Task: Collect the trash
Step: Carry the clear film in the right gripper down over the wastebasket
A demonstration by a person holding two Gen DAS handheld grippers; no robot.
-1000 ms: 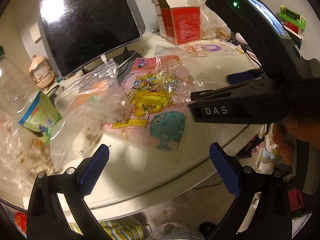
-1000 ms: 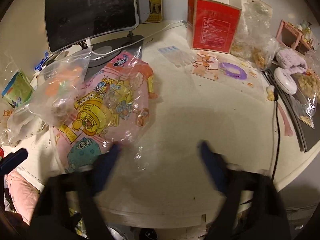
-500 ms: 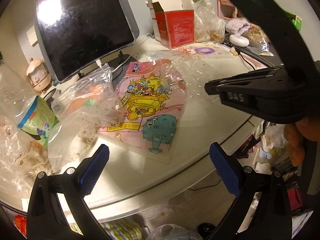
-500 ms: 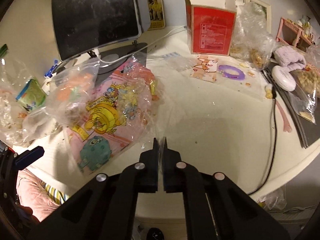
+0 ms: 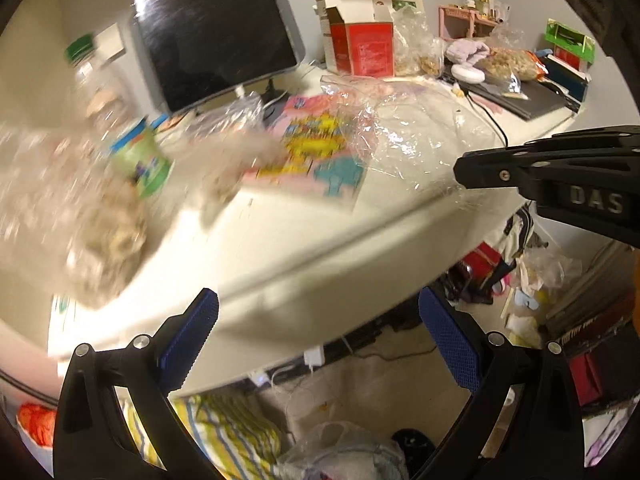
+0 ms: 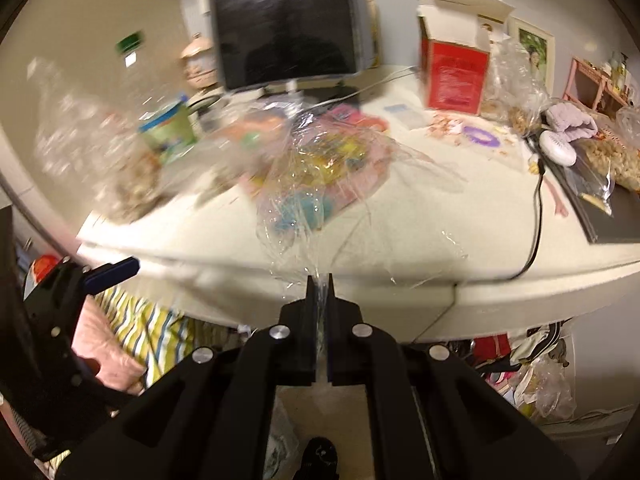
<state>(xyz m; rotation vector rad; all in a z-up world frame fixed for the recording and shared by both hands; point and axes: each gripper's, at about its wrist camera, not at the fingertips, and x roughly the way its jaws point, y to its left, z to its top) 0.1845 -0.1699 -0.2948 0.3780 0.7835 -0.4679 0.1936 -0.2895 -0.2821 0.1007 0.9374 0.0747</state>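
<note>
My right tongs (image 6: 319, 280) pinch a crinkly clear plastic wrapper (image 6: 320, 208), stretched from the smooth cream table (image 6: 500, 216) past its rounded edge. My left tongs (image 5: 318, 334), blue ribbed pads wide apart, hold nothing.

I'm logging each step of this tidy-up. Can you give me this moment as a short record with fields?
scene: cluttered white table
right tool: shut on a clear plastic wrapper, at the table's front edge
wrapper: stretched from the tool back over a pink cartoon sheet
left tool: open, nothing between its pads, over the table edge
other litter: crumb-filled clear bags, blurred, on the left of the table
background: dark monitor, opened red box
</note>
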